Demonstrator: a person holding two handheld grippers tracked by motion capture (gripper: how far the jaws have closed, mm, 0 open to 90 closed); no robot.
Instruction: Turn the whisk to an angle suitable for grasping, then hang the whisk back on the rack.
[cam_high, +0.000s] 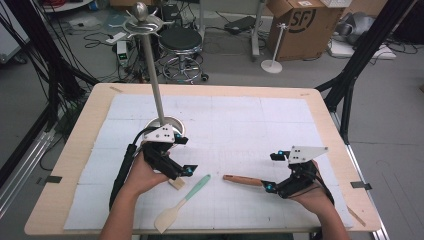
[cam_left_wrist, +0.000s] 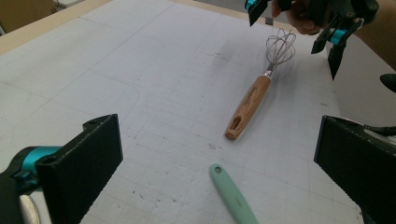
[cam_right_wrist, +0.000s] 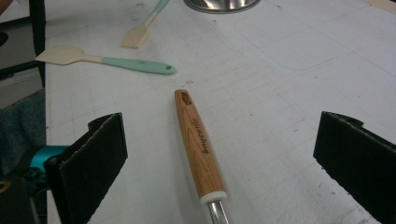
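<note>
The whisk (cam_right_wrist: 198, 149) lies flat on the white mat (cam_high: 240, 120), its wooden handle running straight between the spread jaws of the right gripper (cam_high: 274, 172), which has not closed on anything yet. So the pickup looks barely begun: the gripper is lined up, the grasp and lift are left. The left gripper (cam_high: 186, 156), jaws also wide apart and empty, hovers over a brush (cam_right_wrist: 140, 31), with the green-handled spatula (cam_high: 181, 202) just beside it. The stand (cam_high: 152, 75) behind it carries no utensil.
</note>
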